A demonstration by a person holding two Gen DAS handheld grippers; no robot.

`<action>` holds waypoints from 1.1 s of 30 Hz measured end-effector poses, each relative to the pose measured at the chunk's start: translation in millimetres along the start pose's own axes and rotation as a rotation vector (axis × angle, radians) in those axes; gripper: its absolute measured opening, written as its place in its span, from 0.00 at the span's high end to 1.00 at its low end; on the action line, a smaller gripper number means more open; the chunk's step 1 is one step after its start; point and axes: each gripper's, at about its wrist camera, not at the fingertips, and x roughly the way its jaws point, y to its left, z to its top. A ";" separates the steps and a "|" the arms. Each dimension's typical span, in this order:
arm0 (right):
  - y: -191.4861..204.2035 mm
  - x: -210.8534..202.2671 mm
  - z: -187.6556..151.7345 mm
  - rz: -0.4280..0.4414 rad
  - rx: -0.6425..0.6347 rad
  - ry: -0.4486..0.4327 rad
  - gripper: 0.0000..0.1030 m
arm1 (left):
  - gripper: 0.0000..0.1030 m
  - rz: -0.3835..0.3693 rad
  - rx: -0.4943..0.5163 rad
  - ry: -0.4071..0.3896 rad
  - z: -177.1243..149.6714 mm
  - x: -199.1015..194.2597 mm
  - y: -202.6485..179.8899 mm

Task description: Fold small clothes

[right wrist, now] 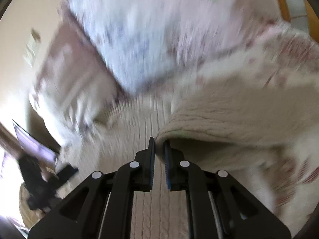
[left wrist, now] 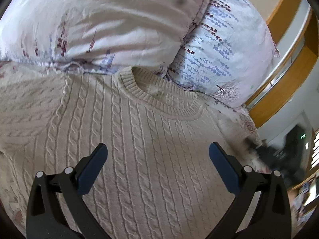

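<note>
A cream cable-knit sweater point(left wrist: 143, 139) lies front-up on the bed, its ribbed neckline point(left wrist: 151, 97) toward the pillows. My left gripper point(left wrist: 158, 151) hovers open over the sweater's chest, nothing between its blue pads. In the blurred right wrist view, my right gripper point(right wrist: 159, 142) is shut on an edge of the sweater point(right wrist: 219, 119). That pinched part is lifted off the bed and drapes away to the right. More of the knit point(right wrist: 159, 209) lies flat beneath the fingers.
Two floral pillows point(left wrist: 99, 25) point(left wrist: 223, 55) lie just beyond the neckline on a pale floral sheet point(left wrist: 245, 123). A wooden bed frame point(left wrist: 279, 91) runs along the right. A dark object point(left wrist: 279, 155) shows past the bed's right edge; dark gear point(right wrist: 39, 175) sits low left.
</note>
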 end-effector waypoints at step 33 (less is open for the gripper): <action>137.5 25.6 9.7 0.101 -0.368 -0.009 0.76 | 0.08 -0.159 -0.197 0.011 4.7 -28.6 49.8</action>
